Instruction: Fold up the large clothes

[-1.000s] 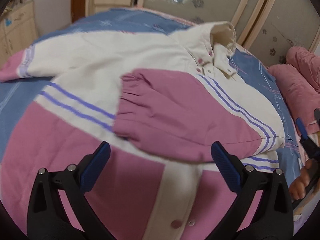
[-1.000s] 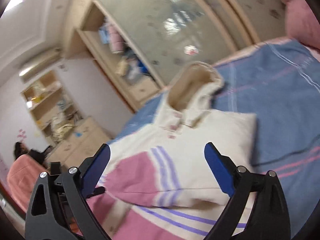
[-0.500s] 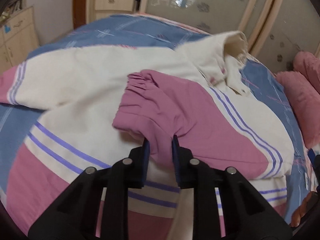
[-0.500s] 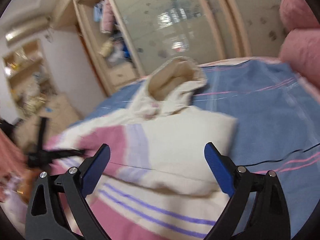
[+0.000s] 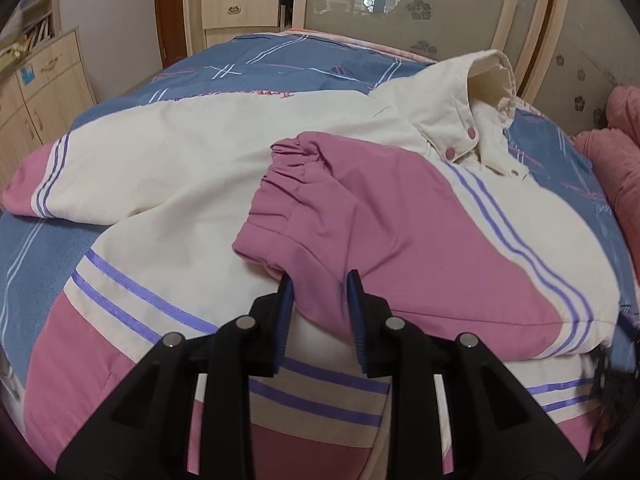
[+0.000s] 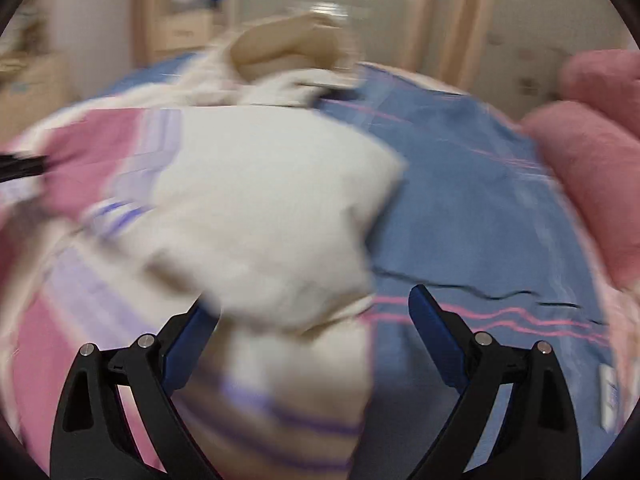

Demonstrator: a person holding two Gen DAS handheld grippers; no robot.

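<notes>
A cream and pink jacket [image 5: 192, 168] with purple stripes lies spread on the bed. Its right sleeve [image 5: 360, 216], pink with a gathered cuff, is folded across the chest. My left gripper [image 5: 320, 292] is shut on the near edge of that pink sleeve. The other sleeve [image 5: 48, 184] stretches out to the left. The collar [image 5: 480, 84] stands up at the far side. In the blurred right wrist view my right gripper [image 6: 312, 316] is open just over the folded cream shoulder of the jacket [image 6: 260, 216], holding nothing.
The bed has a blue checked cover [image 5: 280, 56], also shown in the right wrist view [image 6: 472, 208]. Pink pillows [image 6: 592, 160] lie at the right. A black cable [image 6: 480, 292] runs across the cover. Wardrobe doors [image 5: 400, 8] and drawers [image 5: 44, 88] stand behind the bed.
My left gripper went from wide open to shut on the pink sleeve's edge. My right gripper swung down towards the jacket's folded shoulder and stayed open.
</notes>
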